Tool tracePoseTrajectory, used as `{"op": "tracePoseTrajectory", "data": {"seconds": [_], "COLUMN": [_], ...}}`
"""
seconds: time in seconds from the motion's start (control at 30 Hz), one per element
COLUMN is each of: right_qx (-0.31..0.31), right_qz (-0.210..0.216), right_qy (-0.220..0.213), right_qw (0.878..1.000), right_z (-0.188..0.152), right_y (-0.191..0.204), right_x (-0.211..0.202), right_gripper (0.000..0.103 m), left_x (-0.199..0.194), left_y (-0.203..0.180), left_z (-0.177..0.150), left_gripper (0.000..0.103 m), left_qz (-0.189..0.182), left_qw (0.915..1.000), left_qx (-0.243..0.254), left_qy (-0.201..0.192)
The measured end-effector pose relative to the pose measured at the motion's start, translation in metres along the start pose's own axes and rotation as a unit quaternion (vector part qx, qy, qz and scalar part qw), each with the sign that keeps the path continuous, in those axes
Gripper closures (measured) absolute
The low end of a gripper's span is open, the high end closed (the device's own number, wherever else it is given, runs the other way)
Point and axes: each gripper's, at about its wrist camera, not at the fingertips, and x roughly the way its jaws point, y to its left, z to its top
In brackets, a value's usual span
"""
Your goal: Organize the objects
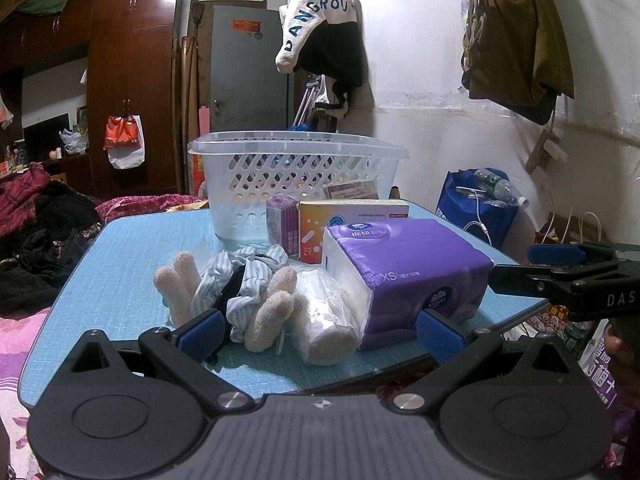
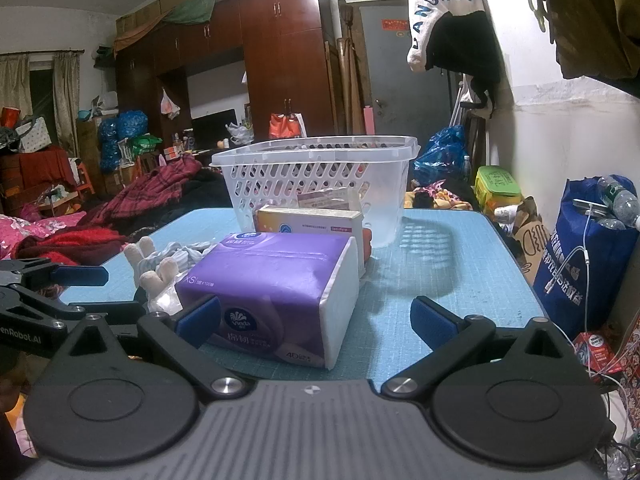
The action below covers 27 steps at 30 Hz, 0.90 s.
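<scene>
Both grippers are hanging low at the near edge of the blue table (image 1: 120, 240), and nothing is being held yet; this is looking like the opening approach of the tidying, with every loose item sitting outside the white basket (image 1: 296, 176), which is standing at twelve o'clock at the far end of the table; some packets are showing through its slotted wall, though what they are is too dim to tell

The left gripper (image 1: 320, 334) is hovering with its jaws spread wide and empty, facing the plush toy (image 1: 264, 312) in striped cloth, which is lying just ahead at about eleven o'clock, touching a clear-wrapped roll (image 1: 324, 320) at twelve; the purple tissue pack (image 1: 404, 264) is lying at one o'clock, pressed against that roll; behind it the orange-and-white box (image 1: 320, 224) and a small purple box (image 1: 282, 222) are standing just in front of the basket

The right gripper (image 2: 316, 320) is likewise gaping and empty, with the tissue pack sitting between its fingers but not being pinched, as far as I can judge

The next move is probably calling for one gripper to close on its nearest item, likely the right on the pack, gripping across its soft short side, then lifting clear of the boxes and over the basket rim
</scene>
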Motion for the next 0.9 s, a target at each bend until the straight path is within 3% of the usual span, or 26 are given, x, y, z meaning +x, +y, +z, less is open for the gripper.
{"op": "tracePoseTrajectory", "data": {"seconds": [0.43,0.7,0.8,0.9], "right_qx": [0.0,-0.017,-0.007,0.001], "right_qz": [0.0,-0.015,0.023,0.046], "right_qy": [-0.003,-0.109,-0.133,-0.104], "right_qw": [1.0,0.994,0.991,0.994], "right_z": [0.0,-0.003,-0.007,-0.006], "right_y": [0.0,-0.006,-0.019,-0.029], "right_x": [0.0,-0.009,-0.005,0.006], "right_gripper": [0.0,0.0,0.0,0.0], "left_x": [-0.001,-0.019,-0.009,0.007], "left_y": [0.0,-0.006,-0.01,-0.018], "left_z": [0.0,0.009,0.015,0.01], "left_gripper": [0.0,0.0,0.0,0.0], "left_qz": [-0.001,-0.011,-0.037,-0.07], "left_qw": [1.0,0.9911,0.9898,0.9898], "left_qx": [-0.002,0.021,0.037,0.058], "left_qy": [-0.003,-0.131,-0.133,-0.11]}}
